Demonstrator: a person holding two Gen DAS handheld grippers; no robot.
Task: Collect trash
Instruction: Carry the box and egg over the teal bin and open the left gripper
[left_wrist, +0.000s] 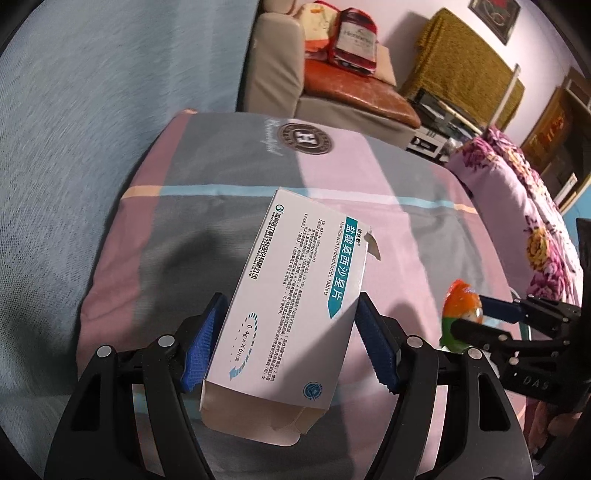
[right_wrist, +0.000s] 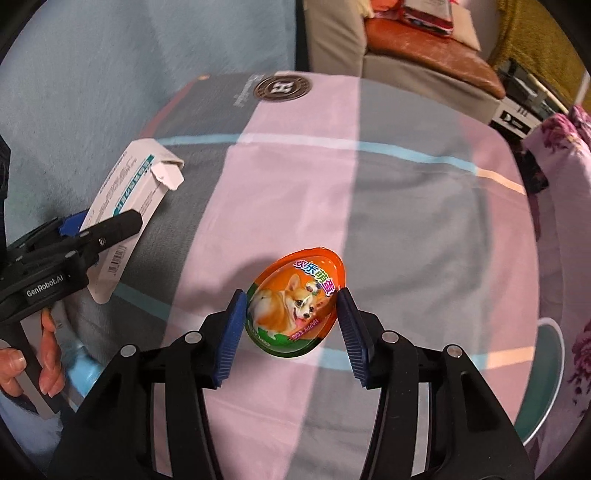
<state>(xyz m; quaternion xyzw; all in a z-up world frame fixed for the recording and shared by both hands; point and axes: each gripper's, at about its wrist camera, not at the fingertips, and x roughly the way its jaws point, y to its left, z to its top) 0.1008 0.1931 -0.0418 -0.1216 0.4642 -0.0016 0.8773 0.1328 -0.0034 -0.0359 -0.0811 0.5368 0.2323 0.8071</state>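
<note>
left wrist view is showing the left gripper (left_wrist: 288, 341) clamping the near, open-flapped end of the white cardboard medicine box with teal lettering (left_wrist: 295, 295), its long axis running from six toward twelve o'clock, slightly tilted, above the pink, grey and blue striped pillow (left_wrist: 388, 177). at three o'clock the right gripper (right_wrist: 291, 328) is squeezing the glossy orange egg-shaped plastic package with a corgi picture (right_wrist: 297, 304), long axis leaning toward one o'clock, over the pillow's middle. both pieces are looking lifted; open room is lying ahead at twelve, while no bin is visible.
</note>
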